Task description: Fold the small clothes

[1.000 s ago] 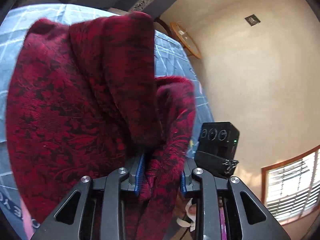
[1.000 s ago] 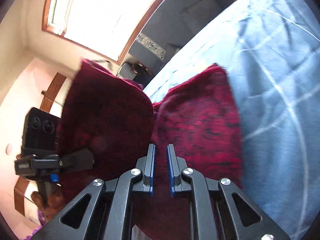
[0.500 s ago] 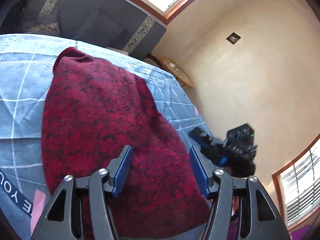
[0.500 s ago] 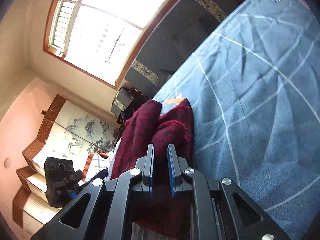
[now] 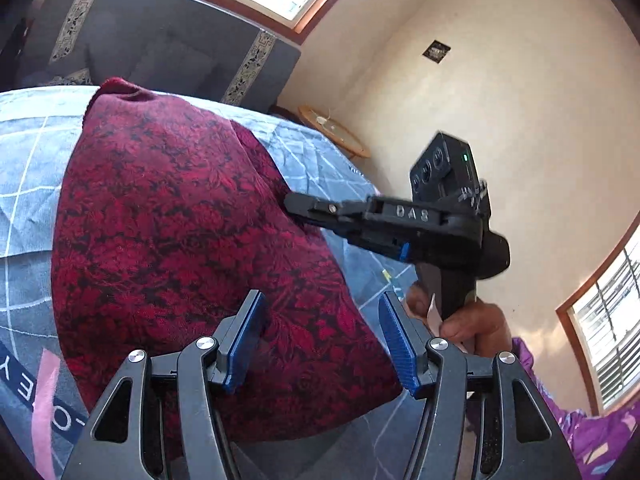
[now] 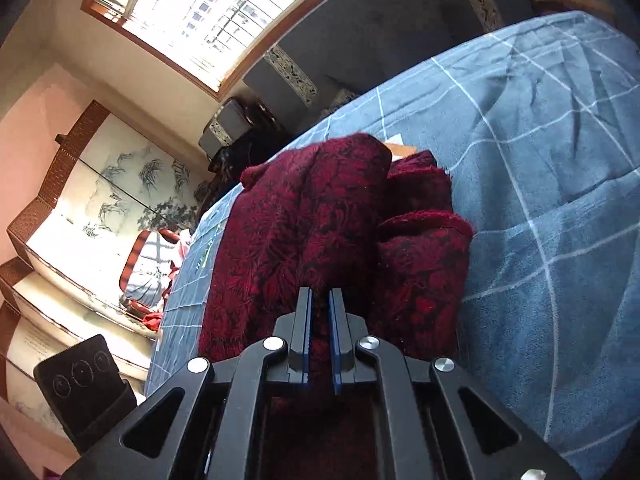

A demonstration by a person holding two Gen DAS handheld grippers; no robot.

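A dark red patterned garment (image 5: 192,240) lies in a loose fold on a bed covered by a blue blanket with thin white grid lines (image 5: 24,184). The left wrist view looks down its broad top face; the left claw (image 5: 320,340) hangs over the near edge with its blue pads spread wide, gripping nothing. Only this view shows the right claw (image 5: 296,204) from the side, its tip at the garment's right edge, and the hand (image 5: 472,320) holding its handle.

The right wrist view shows what the other hides: the garment's layered side, with two rolled, fuzzy edges (image 6: 424,232) stacked beside the main fold. Here the right claw's (image 6: 319,300) pads stand nearly together, a narrow gap between them, with red cloth in front; whether they pinch any fabric cannot be told. A window (image 6: 208,4) and a painted screen (image 6: 108,184) appear behind.
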